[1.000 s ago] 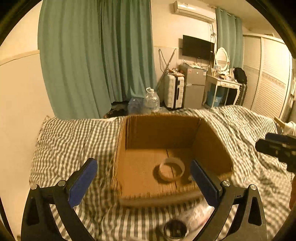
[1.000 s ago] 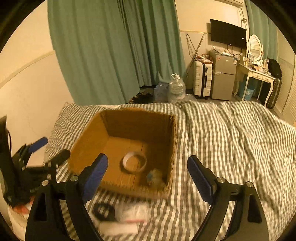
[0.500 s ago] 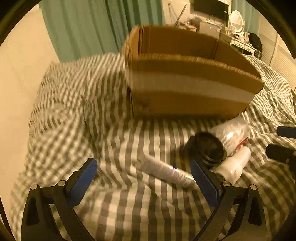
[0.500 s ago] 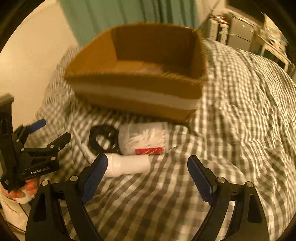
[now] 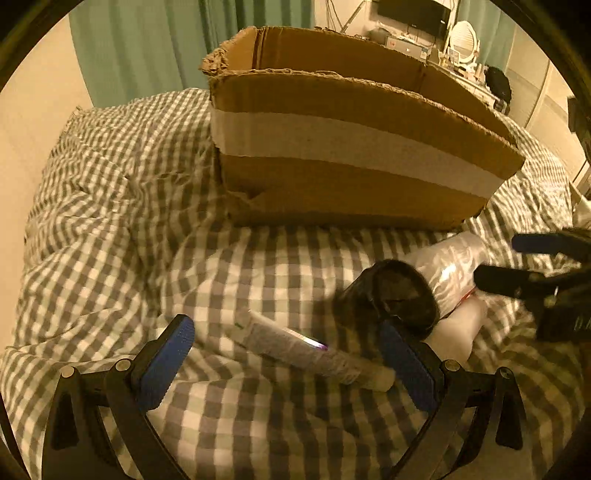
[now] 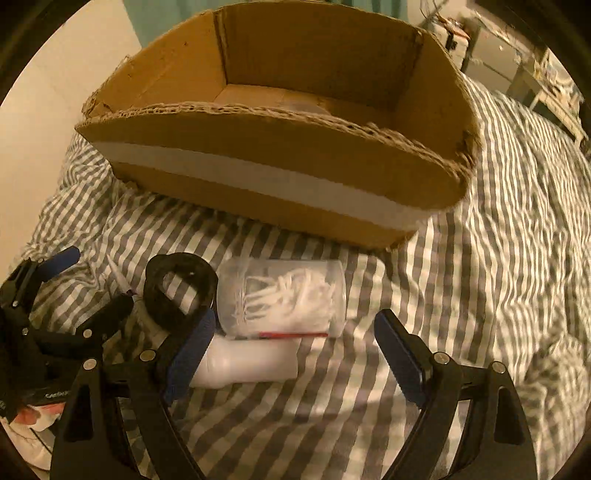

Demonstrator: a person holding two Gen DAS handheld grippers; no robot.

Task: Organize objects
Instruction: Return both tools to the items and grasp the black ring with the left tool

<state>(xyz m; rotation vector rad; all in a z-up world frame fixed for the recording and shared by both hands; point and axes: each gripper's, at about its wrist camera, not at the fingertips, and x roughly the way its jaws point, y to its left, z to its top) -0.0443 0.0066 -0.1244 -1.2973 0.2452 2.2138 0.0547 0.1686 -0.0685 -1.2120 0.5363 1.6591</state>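
An open cardboard box (image 5: 347, 147) (image 6: 280, 173) with a white tape band stands on the checked bed cover. In front of it lie a slim tube (image 5: 310, 350) (image 6: 118, 277), a black tape ring (image 5: 399, 295) (image 6: 177, 288), a clear jar of cotton swabs (image 6: 284, 299) (image 5: 450, 266) and a white bottle (image 6: 251, 365) (image 5: 458, 328). My left gripper (image 5: 291, 365) is open, low over the tube. My right gripper (image 6: 295, 350) is open, low over the jar and bottle. Both are empty.
The checked bed cover (image 5: 110, 229) (image 6: 509, 258) is rumpled around the box. A cream wall (image 5: 29, 110) borders the bed on the left. Green curtains (image 5: 155, 40) hang behind. A desk and mirror (image 5: 465, 33) stand far right.
Both grippers have dropped from above the box to just over the objects lying in front of it. The box interior has mostly gone out of view. Both grippers stayed open.
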